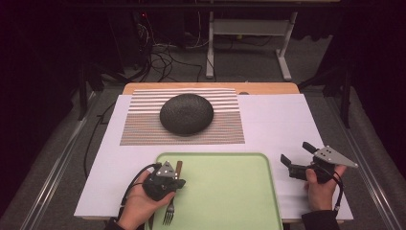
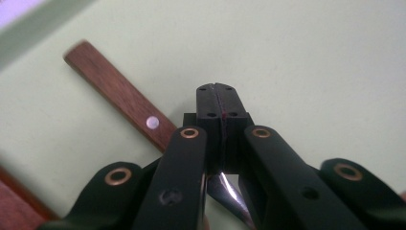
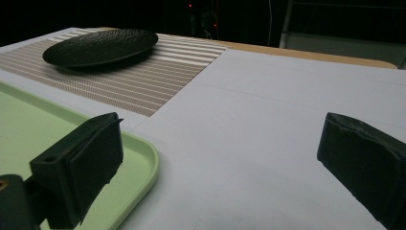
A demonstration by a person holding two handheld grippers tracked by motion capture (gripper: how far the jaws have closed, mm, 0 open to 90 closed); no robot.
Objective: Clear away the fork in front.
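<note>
A fork with a wooden handle point(image 1: 178, 167) and metal tines point(image 1: 168, 212) lies along the left side of a light green tray point(image 1: 230, 191). My left gripper point(image 1: 167, 181) points down over the fork's middle. In the left gripper view its jaws point(image 2: 220, 98) are pressed together on the tray point(image 2: 311, 57), with nothing visible between the pads. There the fork's handle point(image 2: 115, 91) runs to the upper left, and its metal neck point(image 2: 227, 194) shows beneath the gripper's arms. My right gripper point(image 1: 298, 153) rests open right of the tray, over the white sheet point(image 3: 268, 120), nothing between its jaws point(image 3: 234, 158).
A dark round plate point(image 1: 186, 113) point(image 3: 100, 45) sits on a striped placemat point(image 1: 143, 129) point(image 3: 158, 76) beyond the tray. The white sheet point(image 1: 277, 124) covers most of the wooden table. The tray's rim point(image 3: 151, 160) lies close to my right gripper's left jaw.
</note>
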